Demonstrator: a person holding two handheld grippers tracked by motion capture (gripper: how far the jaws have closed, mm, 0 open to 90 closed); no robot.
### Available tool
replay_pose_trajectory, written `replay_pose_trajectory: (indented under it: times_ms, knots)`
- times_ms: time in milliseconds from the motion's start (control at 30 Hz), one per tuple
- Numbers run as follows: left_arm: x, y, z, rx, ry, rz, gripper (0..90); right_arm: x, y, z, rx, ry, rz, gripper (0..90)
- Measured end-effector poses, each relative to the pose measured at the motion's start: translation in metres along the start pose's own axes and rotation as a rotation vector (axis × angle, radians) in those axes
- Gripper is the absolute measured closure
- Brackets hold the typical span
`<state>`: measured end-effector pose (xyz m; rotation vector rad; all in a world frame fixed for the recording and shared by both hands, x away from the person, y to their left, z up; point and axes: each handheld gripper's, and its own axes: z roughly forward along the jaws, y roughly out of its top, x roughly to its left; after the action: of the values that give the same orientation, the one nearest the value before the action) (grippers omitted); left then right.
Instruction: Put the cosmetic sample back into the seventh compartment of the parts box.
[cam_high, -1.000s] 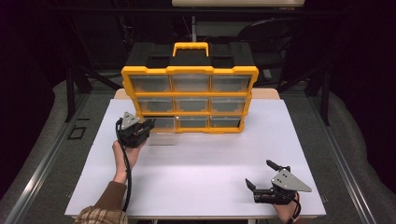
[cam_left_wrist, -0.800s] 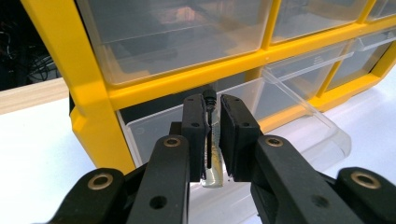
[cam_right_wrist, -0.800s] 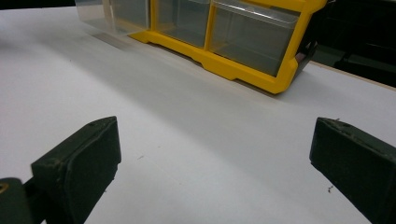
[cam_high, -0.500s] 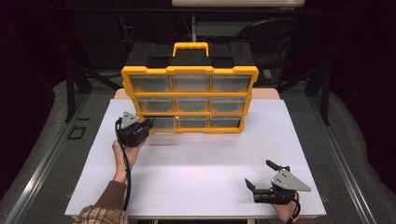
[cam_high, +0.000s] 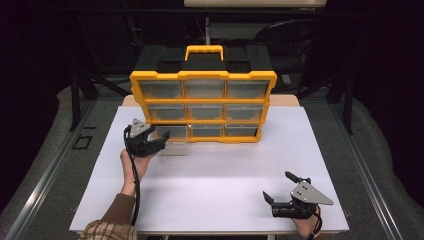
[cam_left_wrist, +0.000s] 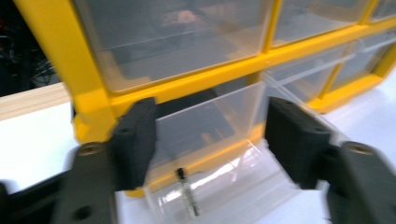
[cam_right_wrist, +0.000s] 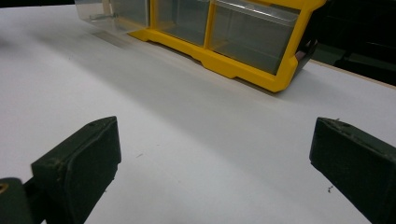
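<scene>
The left claw (cam_high: 161, 141), jaws just opening, is straddling the pulled-out clear drawer (cam_left_wrist: 219, 182) of the yellow organizer (cam_high: 202, 75). A small bit (cam_left_wrist: 187, 193) is lying inside. The right claw (cam_high: 280, 189) is gaping wide over bare tabletop (cam_high: 225, 175).

No readable text anywhere — no labels (or numbers).

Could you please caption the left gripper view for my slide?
Open left tool faces the pulled-out clear drawer of the yellow organizer.

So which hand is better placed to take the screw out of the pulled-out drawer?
Left, probably. The left gripper sits open at the pulled-out drawer with the screw just ahead; its jaws have just been opening. The right gripper rests far off.
</scene>
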<state>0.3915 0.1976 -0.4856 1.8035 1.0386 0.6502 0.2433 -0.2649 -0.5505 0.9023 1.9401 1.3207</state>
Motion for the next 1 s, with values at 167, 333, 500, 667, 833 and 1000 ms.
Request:
replay_pose_trajectory:
  times_ms: [167,333,500,667,833,1000]
  knots:
    - [-0.006,0.002,-0.006,0.002,-0.022,0.026,18.8,-0.001,0.000,0.001,-0.003,0.004,-0.002,1.4]
    - [-0.013,0.005,-0.015,-0.011,-0.029,0.040,9.5,0.001,0.001,0.001,-0.004,0.008,-0.005,1.4]
    - [-0.022,0.007,-0.022,-0.013,-0.039,0.059,3.2,0.001,0.001,0.001,0.000,0.009,-0.002,1.4]
    - [-0.031,0.007,-0.032,-0.029,-0.056,0.075,0.2,0.002,0.001,0.000,-0.003,0.007,-0.002,1.4]
    - [-0.037,0.003,-0.045,-0.043,-0.073,0.091,0.2,0.003,0.002,0.001,-0.002,0.008,-0.009,1.4]
    - [-0.041,-0.004,-0.058,-0.053,-0.082,0.099,0.1,0.004,0.001,0.001,0.002,0.010,-0.004,1.4]
